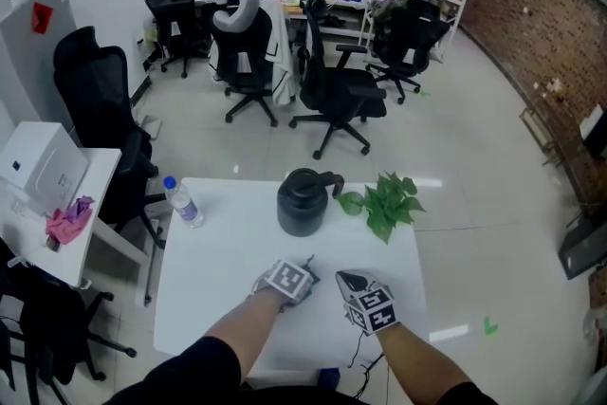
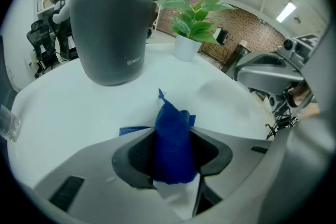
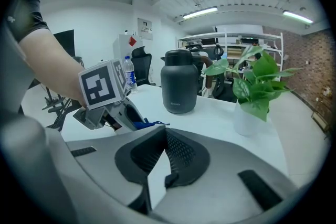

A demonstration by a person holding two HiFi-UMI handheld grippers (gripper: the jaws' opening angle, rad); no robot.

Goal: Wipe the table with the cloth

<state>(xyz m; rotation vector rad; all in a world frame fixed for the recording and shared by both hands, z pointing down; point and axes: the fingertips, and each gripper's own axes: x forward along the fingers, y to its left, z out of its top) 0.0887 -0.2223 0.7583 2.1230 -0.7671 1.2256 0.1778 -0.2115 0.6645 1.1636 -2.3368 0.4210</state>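
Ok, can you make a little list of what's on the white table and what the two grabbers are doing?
table: white, in an office
left gripper: fingers shut on the blue cloth, cloth reaching the tabletop
right gripper: fingers together, nothing between them, beside the left one
jug: dark grey, far side of the table
plant: green, white pot, right of the jug
bottle: clear, blue cap, far left corner

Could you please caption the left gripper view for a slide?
Left gripper shut on a blue cloth, dark jug and potted plant beyond.

txt: none legible | jug logo: too blurry
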